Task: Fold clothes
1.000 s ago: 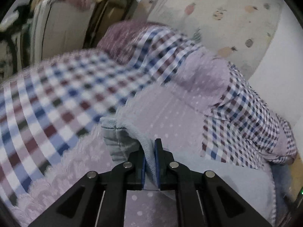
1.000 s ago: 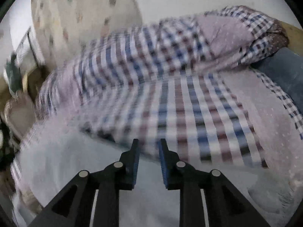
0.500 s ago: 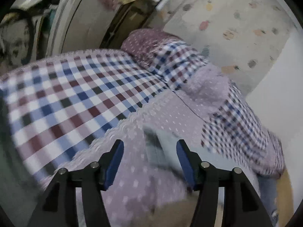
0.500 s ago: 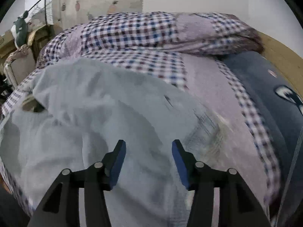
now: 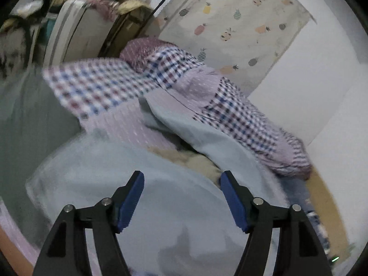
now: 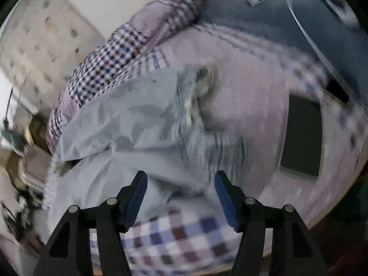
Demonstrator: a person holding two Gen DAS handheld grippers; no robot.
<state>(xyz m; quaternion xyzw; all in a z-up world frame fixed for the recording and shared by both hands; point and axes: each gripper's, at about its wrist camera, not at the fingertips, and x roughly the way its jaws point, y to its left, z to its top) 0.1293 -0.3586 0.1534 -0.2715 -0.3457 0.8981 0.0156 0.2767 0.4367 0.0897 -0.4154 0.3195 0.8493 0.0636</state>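
both grippers hang over the bed with nothing between their fingers. the left gripper [image 5: 181, 180] has its jaws spread wide apart, blue pads [image 5: 130, 203] facing each other above a pale grey-blue garment [image 5: 115, 168] that lies loose and rumpled on the bed. the right gripper [image 6: 180, 180] also has its jaws wide apart, poised just above the same garment [image 6: 128, 112], which in this view shows creases, a folded-over flap and a stitched hem or waistband [image 6: 184, 105] with a light lining showing at its opening. the garment rests on a lilac dotted bedsheet [image 6: 253, 105] edged in a check pattern. a bunched checked quilt [image 5: 230, 105] in white, blue and maroon lies along the far side of the bed, near the wall, and a fold of the garment leans against it. a dark flat rectangle [image 6: 301, 135], perhaps a phone or tablet, lies on the sheet to the right of the garment, well apart from it. a dark blue fabric [image 6: 264, 18] covers the far end of the bed. a pineapple-print curtain [image 5: 232, 20] hangs behind. much of both views is blurred.
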